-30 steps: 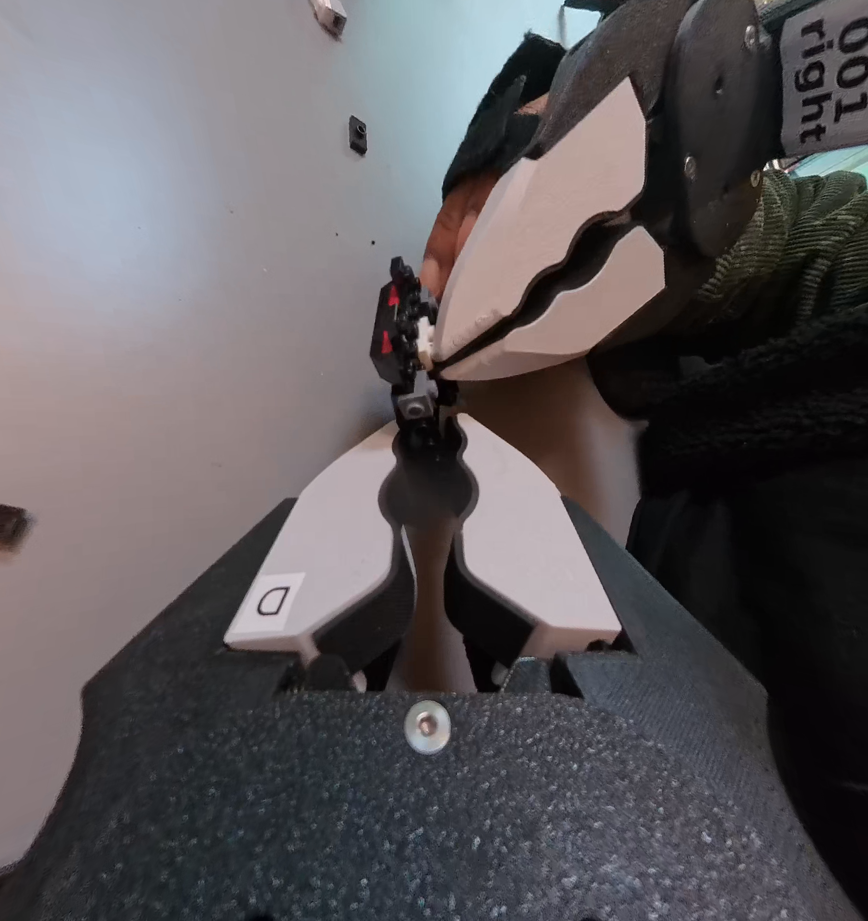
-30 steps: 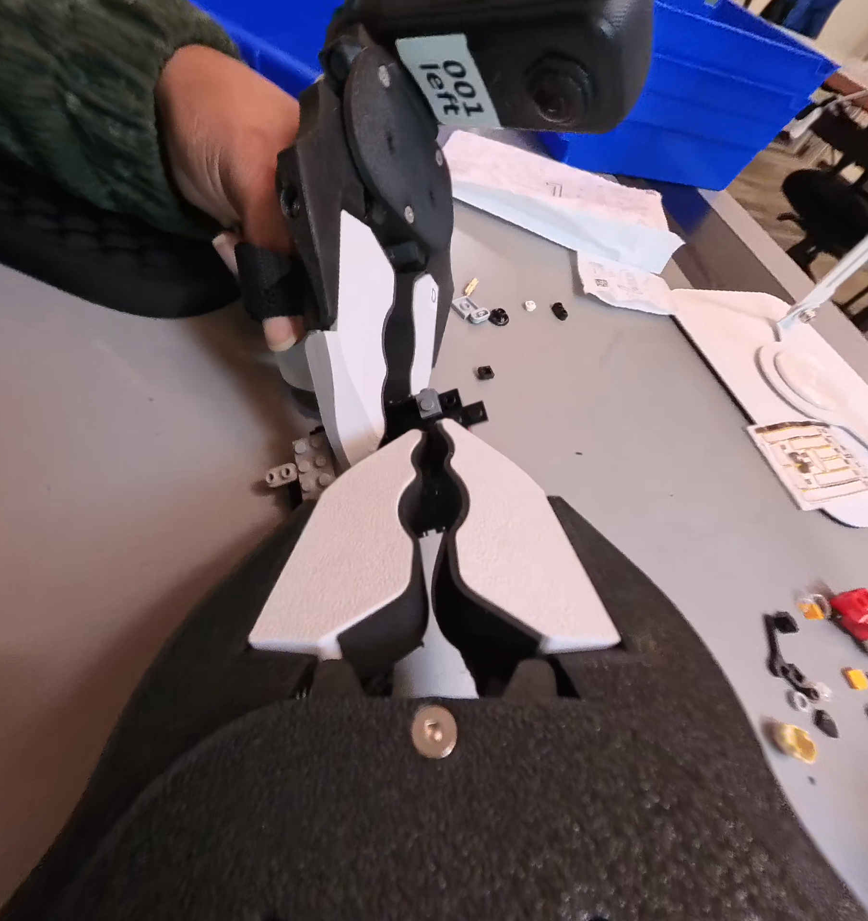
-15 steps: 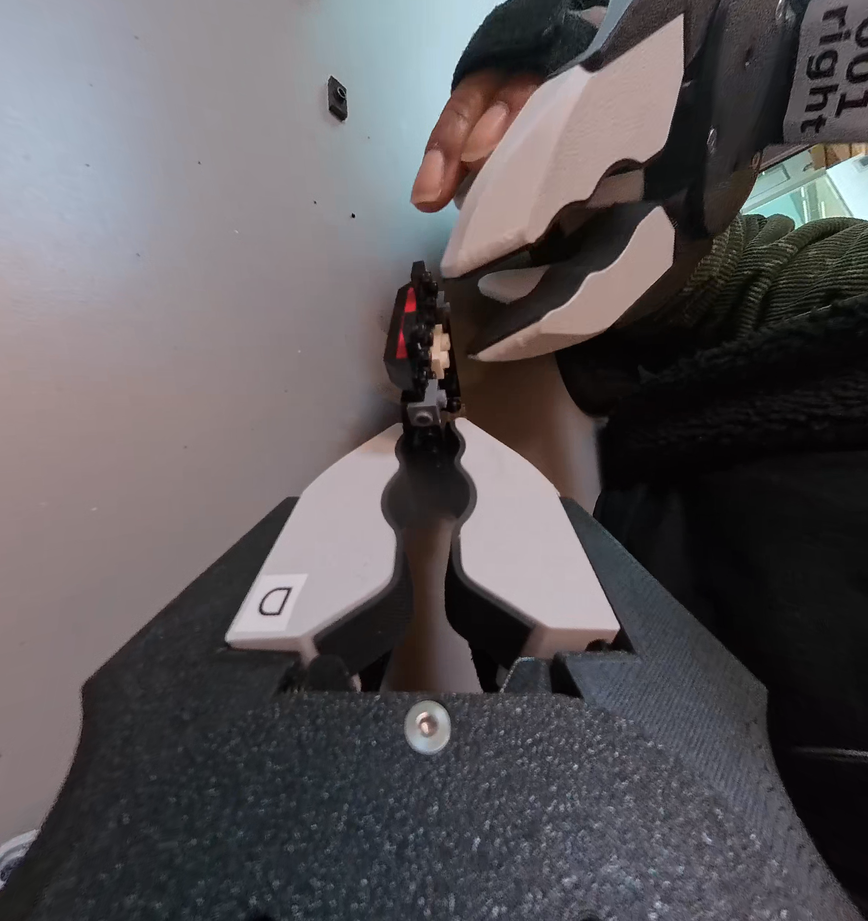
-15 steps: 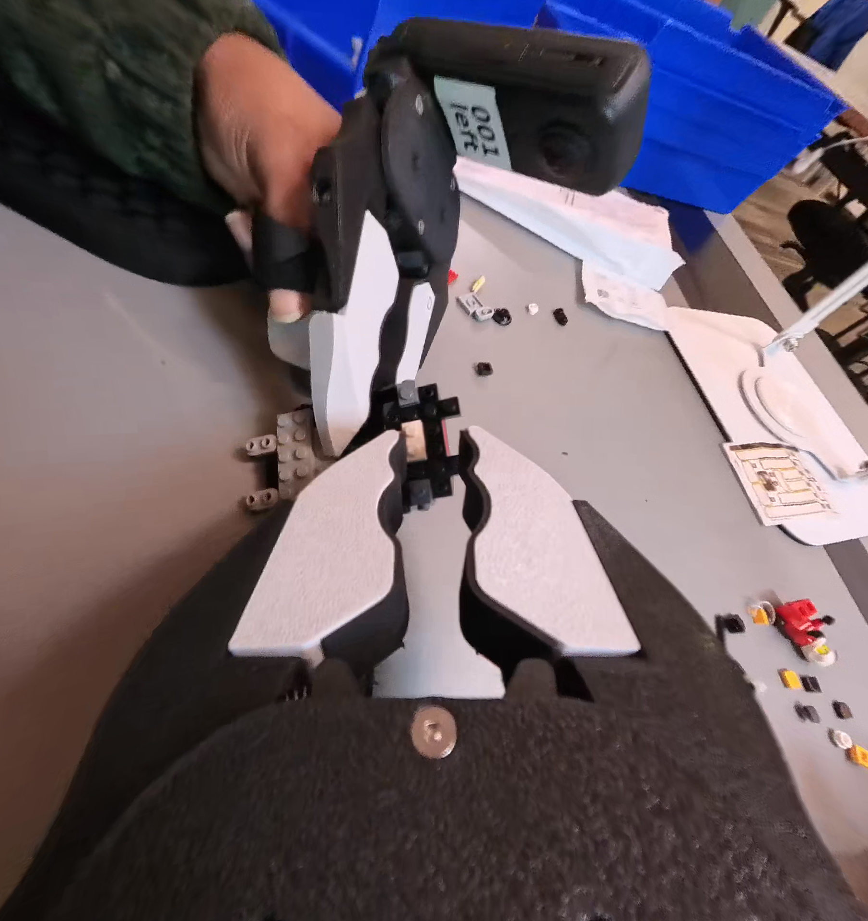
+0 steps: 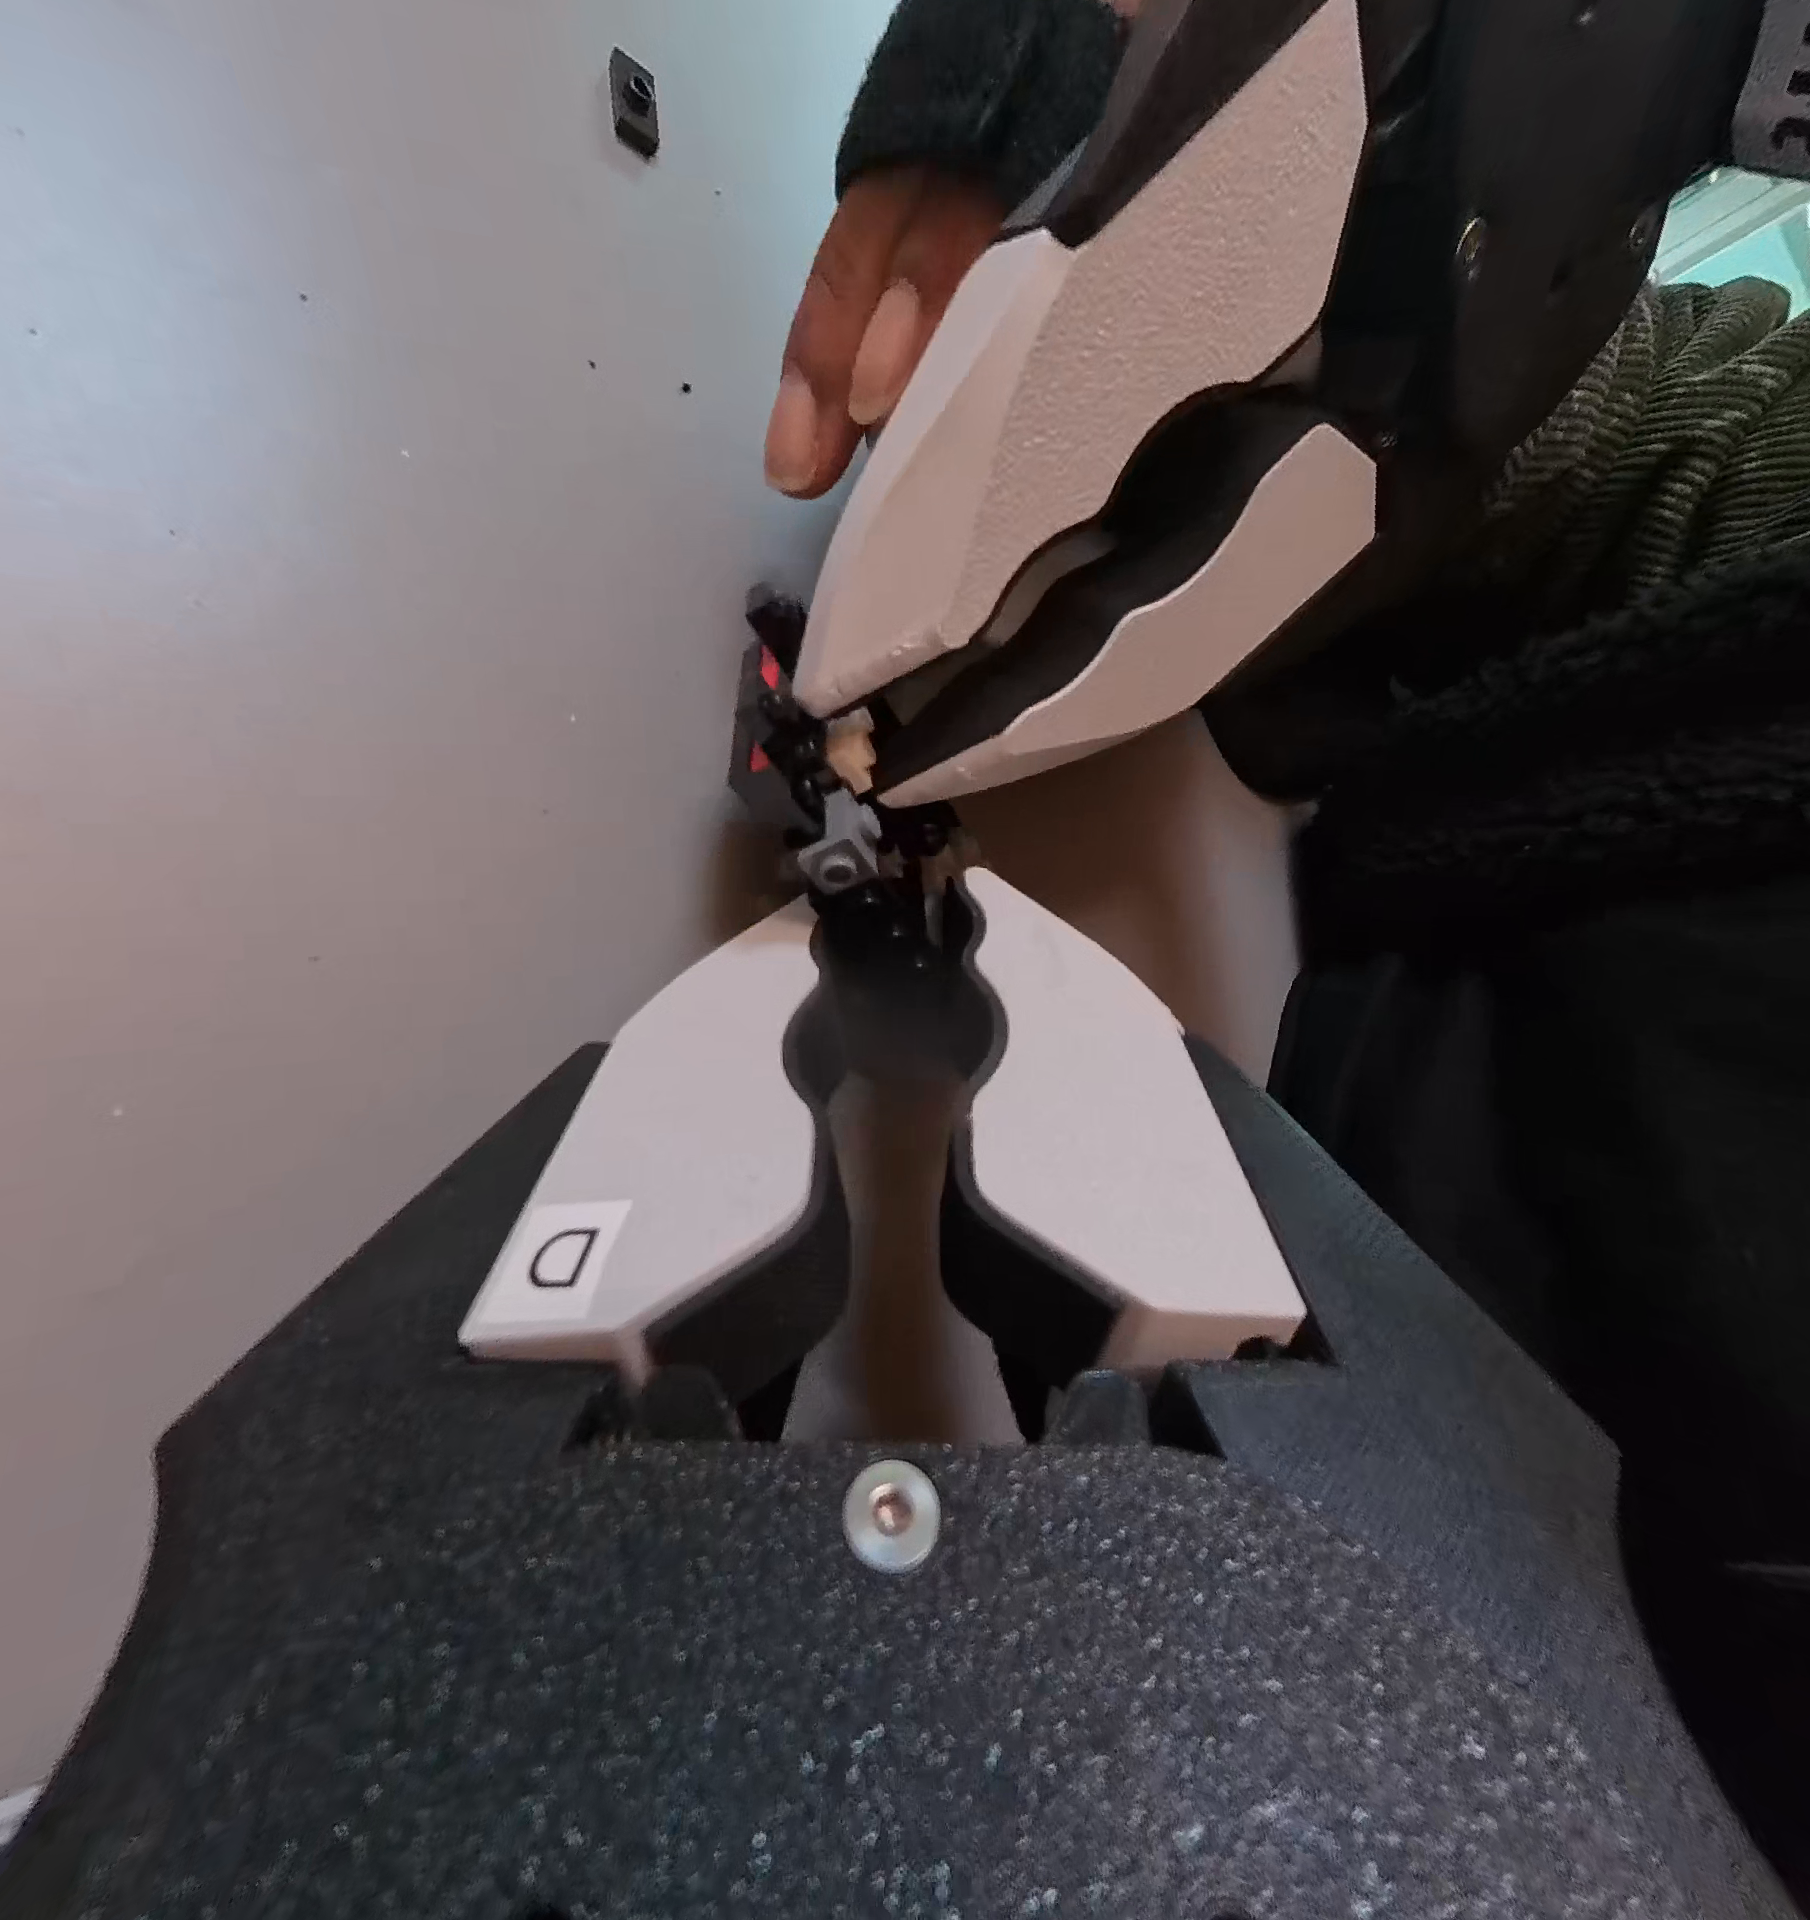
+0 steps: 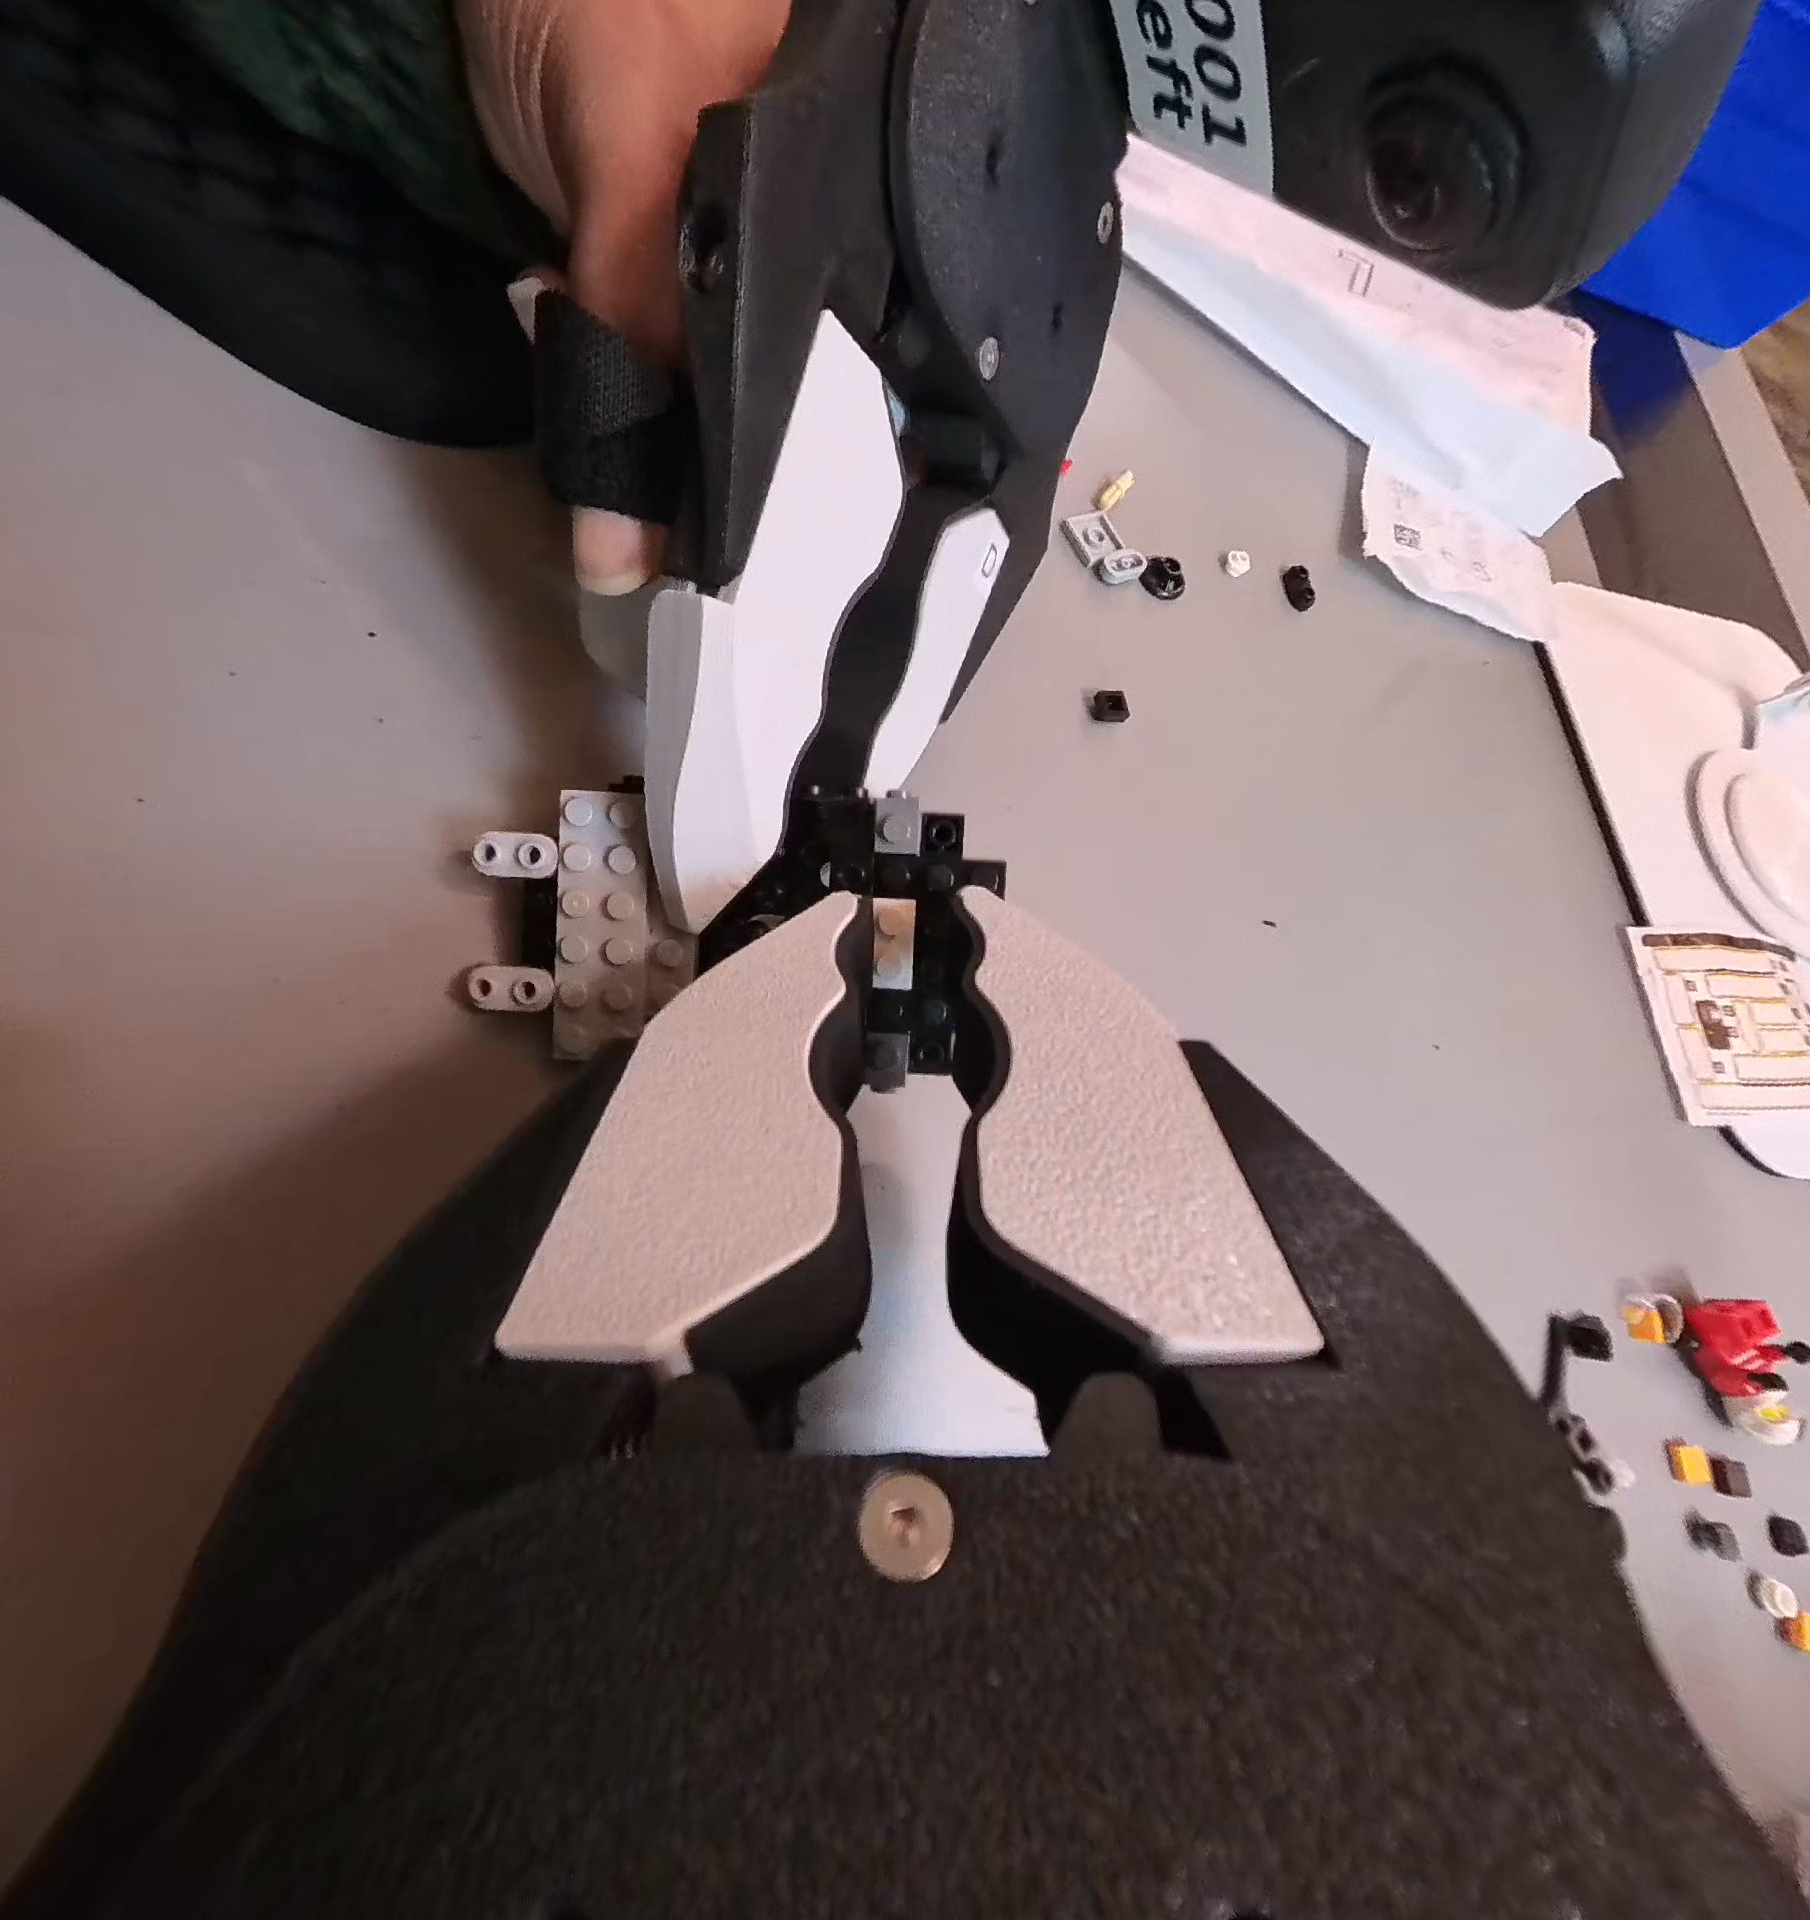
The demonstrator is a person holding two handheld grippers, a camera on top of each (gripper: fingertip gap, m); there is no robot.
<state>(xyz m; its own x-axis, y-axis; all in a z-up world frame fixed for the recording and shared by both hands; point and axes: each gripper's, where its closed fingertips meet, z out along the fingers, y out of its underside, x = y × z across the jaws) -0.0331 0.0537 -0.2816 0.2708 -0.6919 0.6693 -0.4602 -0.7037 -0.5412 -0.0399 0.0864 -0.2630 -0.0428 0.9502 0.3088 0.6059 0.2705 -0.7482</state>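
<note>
Left gripper [image 5: 885,894]: jaws clamped on the black end of a small black brick assembly [image 6: 906,883], which projects toward 12 o'clock past the fingertips. A grey stud brick [image 5: 836,854] sits on it just beyond the tips.

Right gripper [image 6: 906,914]: jaws narrowly apart and astride the same assembly, which runs lengthwise down the slot from 12 to 6 o'clock. A tan plate [image 6: 893,951] on it lies between the pads. Whether the pads press on it: cannot tell. In the left wrist view these tips meet the assembly's far end from 1 o'clock, next to its red-marked side.

The two grippers meet tip to tip above the grey tabletop [image 6: 1296,935].

On the tabletop at 9 o'clock of the right gripper: a light grey plate stack [image 6: 600,925], partly under the left gripper's finger. At 1 o'clock: a lone black stud piece [image 6: 1110,705]. At 4 o'clock: a red brick model [image 6: 1734,1342] among loose small parts.
</note>
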